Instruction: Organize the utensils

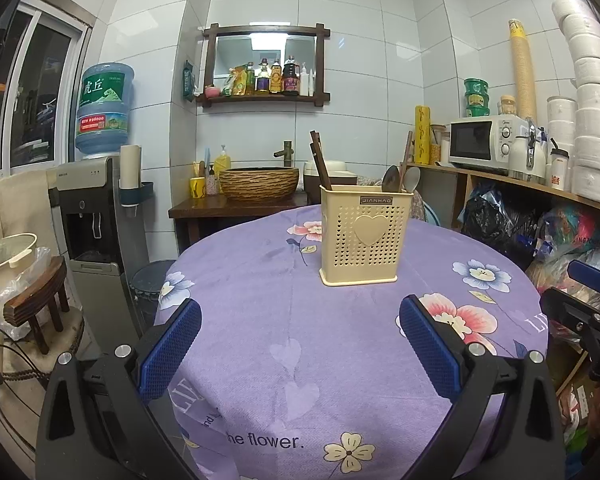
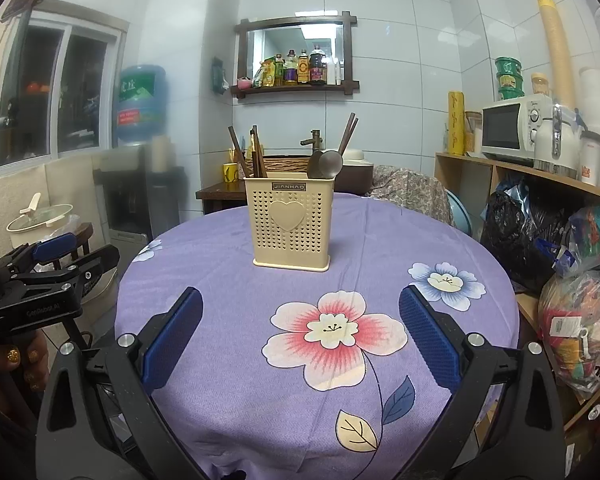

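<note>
**Both grippers hovering, holder upright mid-table**

I read my left gripper (image 1: pixel 300 328) with fingers spread wide, nothing between them; right gripper (image 2: pixel 300 320) likewise gaping and empty. Both hang above the purple floral tablecloth (image 2: pixel 228 360). Farther on, the cream utensil holder (image 1: pixel 364 234) stands upright near the table's middle, chopsticks (image 1: pixel 320 160) and spoons (image 1: pixel 400 178) sticking out. Beyond, sink basin (image 1: pixel 260 184) and microwave (image 1: pixel 484 140).
</note>
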`<state>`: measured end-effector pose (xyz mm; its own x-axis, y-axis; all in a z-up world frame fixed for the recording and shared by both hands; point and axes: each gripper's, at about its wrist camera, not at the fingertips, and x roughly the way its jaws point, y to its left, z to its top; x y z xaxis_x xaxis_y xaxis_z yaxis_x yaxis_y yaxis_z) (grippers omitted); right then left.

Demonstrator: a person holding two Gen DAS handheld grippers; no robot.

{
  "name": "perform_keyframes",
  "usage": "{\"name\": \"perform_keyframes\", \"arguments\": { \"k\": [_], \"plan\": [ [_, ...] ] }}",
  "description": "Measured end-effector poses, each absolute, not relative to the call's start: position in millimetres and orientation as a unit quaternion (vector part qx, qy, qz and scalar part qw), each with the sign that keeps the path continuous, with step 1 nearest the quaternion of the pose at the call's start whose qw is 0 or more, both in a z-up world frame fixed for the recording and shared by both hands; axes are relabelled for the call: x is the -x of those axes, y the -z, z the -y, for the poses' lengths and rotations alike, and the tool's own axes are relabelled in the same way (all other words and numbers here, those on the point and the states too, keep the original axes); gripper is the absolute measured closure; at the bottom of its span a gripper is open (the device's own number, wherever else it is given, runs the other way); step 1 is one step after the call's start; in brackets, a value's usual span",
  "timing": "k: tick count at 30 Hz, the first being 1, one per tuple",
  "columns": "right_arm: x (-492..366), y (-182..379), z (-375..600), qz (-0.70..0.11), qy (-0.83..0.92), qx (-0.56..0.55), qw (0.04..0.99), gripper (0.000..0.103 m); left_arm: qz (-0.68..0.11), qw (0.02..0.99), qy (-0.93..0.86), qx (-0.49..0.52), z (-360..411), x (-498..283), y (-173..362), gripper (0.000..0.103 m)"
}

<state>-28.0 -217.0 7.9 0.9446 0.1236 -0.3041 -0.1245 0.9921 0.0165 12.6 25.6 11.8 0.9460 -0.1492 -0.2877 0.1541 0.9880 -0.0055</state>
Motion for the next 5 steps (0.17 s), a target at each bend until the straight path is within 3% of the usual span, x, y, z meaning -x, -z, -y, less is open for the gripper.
{"name": "perform_keyframes", "arguments": {
  "k": [5],
  "plan": [
    [27.6,-8.2,216.8,-0.155,-0.062,0.002,0.986,0.006,-0.145,0.986,0.075,-0.01,-26.2,-13.4,-12.2,0.005]
  ]
}}
